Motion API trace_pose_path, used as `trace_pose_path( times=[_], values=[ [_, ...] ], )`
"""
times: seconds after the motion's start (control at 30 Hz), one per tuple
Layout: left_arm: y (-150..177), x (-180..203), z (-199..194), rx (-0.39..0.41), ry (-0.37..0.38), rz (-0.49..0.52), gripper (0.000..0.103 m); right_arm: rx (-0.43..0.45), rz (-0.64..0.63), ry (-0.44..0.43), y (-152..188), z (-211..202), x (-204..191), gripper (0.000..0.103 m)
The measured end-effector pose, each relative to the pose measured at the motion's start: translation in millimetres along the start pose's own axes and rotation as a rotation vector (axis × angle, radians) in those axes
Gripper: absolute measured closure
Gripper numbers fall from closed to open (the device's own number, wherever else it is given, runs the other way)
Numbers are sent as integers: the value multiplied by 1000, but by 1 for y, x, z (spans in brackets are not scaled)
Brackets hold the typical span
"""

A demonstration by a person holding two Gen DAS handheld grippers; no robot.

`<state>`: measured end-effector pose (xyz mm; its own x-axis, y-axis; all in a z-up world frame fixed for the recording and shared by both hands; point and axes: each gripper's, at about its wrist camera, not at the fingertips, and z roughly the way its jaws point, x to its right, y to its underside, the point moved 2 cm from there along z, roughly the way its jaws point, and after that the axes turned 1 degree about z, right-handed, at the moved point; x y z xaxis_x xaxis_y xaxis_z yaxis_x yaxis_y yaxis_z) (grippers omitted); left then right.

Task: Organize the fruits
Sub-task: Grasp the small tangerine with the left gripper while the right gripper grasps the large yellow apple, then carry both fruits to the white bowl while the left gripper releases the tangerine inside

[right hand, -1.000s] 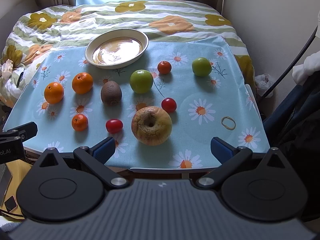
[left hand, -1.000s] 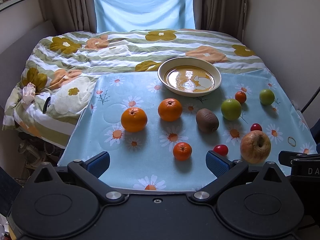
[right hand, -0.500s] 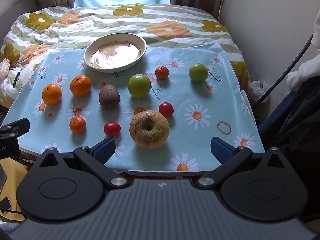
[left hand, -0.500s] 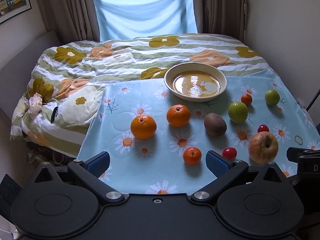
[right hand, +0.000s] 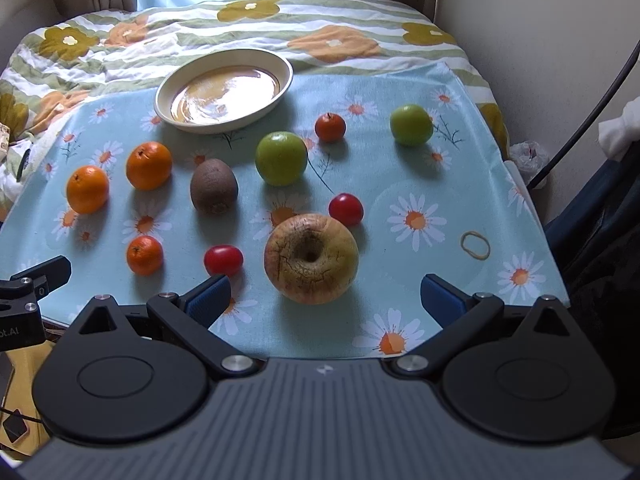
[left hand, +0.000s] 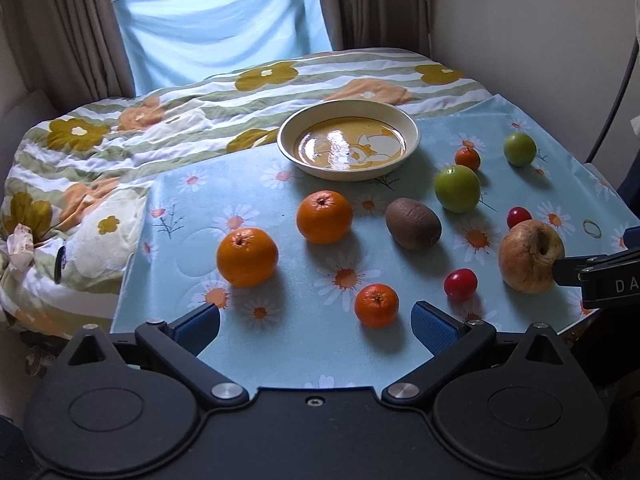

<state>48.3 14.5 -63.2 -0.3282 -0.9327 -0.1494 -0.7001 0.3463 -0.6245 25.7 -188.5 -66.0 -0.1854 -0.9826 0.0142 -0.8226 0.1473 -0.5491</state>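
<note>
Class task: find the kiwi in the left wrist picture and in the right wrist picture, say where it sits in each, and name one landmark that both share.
Left wrist view: the kiwi lies right of centre, between an orange and a green apple.
Right wrist view: the kiwi lies left of centre, between the same two.
Shared landmark: the bowl, behind the kiwi in both.

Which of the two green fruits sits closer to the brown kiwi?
The larger round green fruit, just right of the fuzzy brown kiwi. The smaller green fruit sits farther right, beyond the small red-orange fruit.

Apple [right hand: 311,258] blocks right jaws' path.
</note>
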Motion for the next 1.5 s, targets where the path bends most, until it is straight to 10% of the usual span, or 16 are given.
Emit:
trace_pose_path(
  times=[0.47,0.8,1.5],
  values=[
    [16,24,66,-30,121,98,23,-25,7,7,9,56,0,0],
    [16,38,87,-32,132,147,60,-4,-15,-9,7,67,-4,0],
    [17,45,84,-44,89,94,62,-5,-94,-76,-3,79,-5,12]
  ],
)
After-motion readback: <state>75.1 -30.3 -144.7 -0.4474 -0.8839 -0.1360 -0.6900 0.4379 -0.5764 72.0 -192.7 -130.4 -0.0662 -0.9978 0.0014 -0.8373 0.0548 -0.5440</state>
